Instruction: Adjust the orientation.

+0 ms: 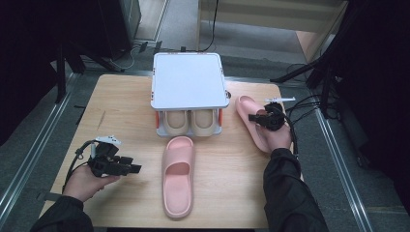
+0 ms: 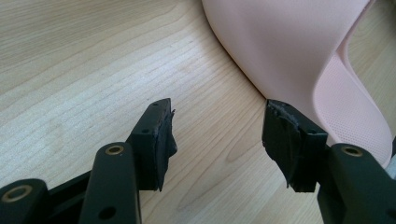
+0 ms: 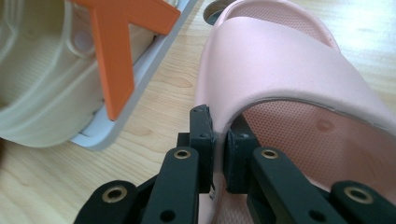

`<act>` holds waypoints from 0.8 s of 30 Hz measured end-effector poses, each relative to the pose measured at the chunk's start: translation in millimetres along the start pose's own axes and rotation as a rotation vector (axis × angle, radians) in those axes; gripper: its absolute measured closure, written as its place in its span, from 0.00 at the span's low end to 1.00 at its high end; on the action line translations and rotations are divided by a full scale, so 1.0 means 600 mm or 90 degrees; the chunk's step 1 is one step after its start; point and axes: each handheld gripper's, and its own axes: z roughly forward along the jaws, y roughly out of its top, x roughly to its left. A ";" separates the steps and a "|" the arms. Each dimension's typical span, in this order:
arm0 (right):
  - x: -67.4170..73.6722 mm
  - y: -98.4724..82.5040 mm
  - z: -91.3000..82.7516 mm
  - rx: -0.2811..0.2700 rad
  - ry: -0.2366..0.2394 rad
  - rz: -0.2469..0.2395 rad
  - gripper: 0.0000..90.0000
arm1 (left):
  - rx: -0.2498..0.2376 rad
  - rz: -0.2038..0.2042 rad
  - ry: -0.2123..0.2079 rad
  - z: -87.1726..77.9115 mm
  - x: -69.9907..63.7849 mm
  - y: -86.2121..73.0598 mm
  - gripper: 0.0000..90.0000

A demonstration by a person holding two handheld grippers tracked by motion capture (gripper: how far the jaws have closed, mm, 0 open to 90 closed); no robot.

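Wooden table (image 1: 121, 116). Near centre, a pink slide slipper (image 1: 178, 176). Left gripper (image 1: 126, 166) hovers near left, jaws wide, empty. Right gripper (image 3: 219, 140) pinches the strap edge of the second pink slipper (image 3: 299, 79) at far right. Behind: white two-tier rack (image 1: 188, 79); the right gripper view shows orange brackets (image 3: 116, 51), beige slippers (image 1: 186, 123) inside.

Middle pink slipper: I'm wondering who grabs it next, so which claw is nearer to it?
Left. The left claw hangs open just beside the middle slipper; the right claw grips the other slipper.
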 end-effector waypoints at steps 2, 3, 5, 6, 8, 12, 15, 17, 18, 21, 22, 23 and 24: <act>0.000 0.000 -0.004 0.000 0.001 0.002 0.95 | 0.001 0.000 -0.001 0.001 -0.001 0.001 0.47; -0.001 0.000 -0.005 0.000 0.003 0.004 0.95 | 0.002 0.004 0.000 0.002 -0.001 0.002 0.47; 0.000 0.001 -0.010 0.000 0.006 0.014 0.95 | 0.001 0.007 -0.002 0.003 -0.001 0.005 0.47; 0.001 0.001 -0.013 -0.002 0.009 0.018 0.95 | 0.001 0.006 -0.003 0.004 -0.001 0.006 0.47; 0.005 0.002 -0.019 -0.006 0.012 0.021 0.95 | 0.002 0.008 -0.005 0.005 -0.001 0.009 0.47; 0.015 0.000 -0.029 -0.009 0.008 0.012 0.95 | 0.001 0.017 -0.008 0.009 -0.002 0.014 0.47; 0.022 -0.002 -0.036 -0.012 0.010 0.010 0.95 | -0.002 0.020 -0.011 0.009 -0.003 0.018 0.47; 0.027 -0.004 -0.040 -0.013 0.011 0.010 0.95 | -0.004 0.023 -0.012 0.011 -0.003 0.022 0.47; 0.030 -0.005 -0.042 -0.012 0.012 0.007 0.95 | -0.003 0.027 -0.013 0.011 -0.003 0.024 0.47; 0.041 -0.010 -0.049 -0.007 0.015 0.010 0.95 | -0.004 0.033 -0.014 0.016 -0.005 0.031 0.47; 0.044 -0.012 -0.050 -0.006 0.015 0.007 0.95 | -0.006 0.037 -0.015 0.017 -0.006 0.033 0.47; 0.048 -0.014 -0.053 -0.005 0.014 0.005 0.95 | -0.005 0.042 -0.016 0.018 -0.006 0.035 0.47; 0.050 -0.015 -0.055 -0.005 0.014 0.001 0.95 | -0.006 0.046 -0.017 0.019 -0.007 0.039 0.47</act>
